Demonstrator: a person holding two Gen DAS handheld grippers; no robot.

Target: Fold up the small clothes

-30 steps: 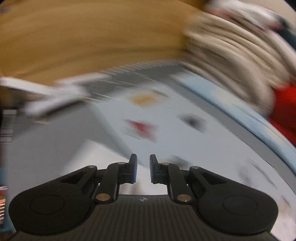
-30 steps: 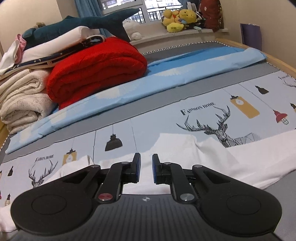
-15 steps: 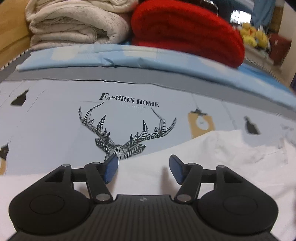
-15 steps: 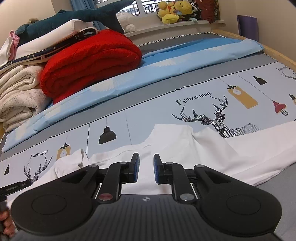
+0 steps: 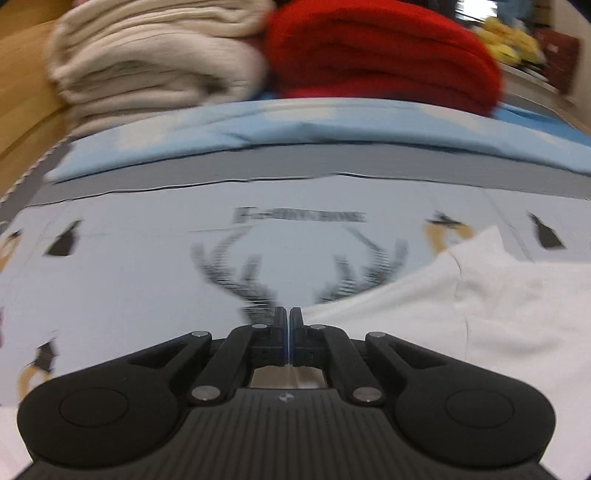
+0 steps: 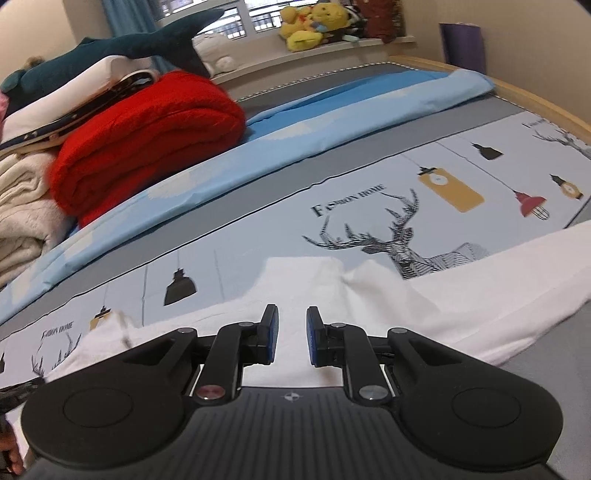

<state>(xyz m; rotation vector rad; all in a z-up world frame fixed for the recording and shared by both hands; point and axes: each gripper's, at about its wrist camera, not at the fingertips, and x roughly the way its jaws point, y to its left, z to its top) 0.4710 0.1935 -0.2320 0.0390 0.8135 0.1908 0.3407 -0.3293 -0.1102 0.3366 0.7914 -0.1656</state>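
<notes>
A white garment (image 5: 480, 314) lies spread on the deer-print bed cover (image 5: 110, 280). My left gripper (image 5: 288, 317) points down at the garment's near-left edge. Its jaws are closed together and pinch the thin cloth at that edge. In the right wrist view the same white garment (image 6: 424, 306) stretches across the cover, with a notch in its far edge. My right gripper (image 6: 291, 332) hovers low over its middle. Its blue pads (image 6: 271, 336) stand a small gap apart with nothing between them.
A folded red blanket (image 6: 147, 136) and cream blankets (image 5: 147, 62) are stacked at the back left on a light blue sheet (image 6: 332, 122). A plush shark (image 6: 129, 48) lies on top. Yellow plush toys (image 6: 310, 22) sit on the sill. The wooden bed rail (image 6: 535, 103) runs along the right.
The left view swung round from a blur to face the blankets. Its jaws opened wide over the garment's edge, then closed there. The right gripper sank slightly toward the cloth.
</notes>
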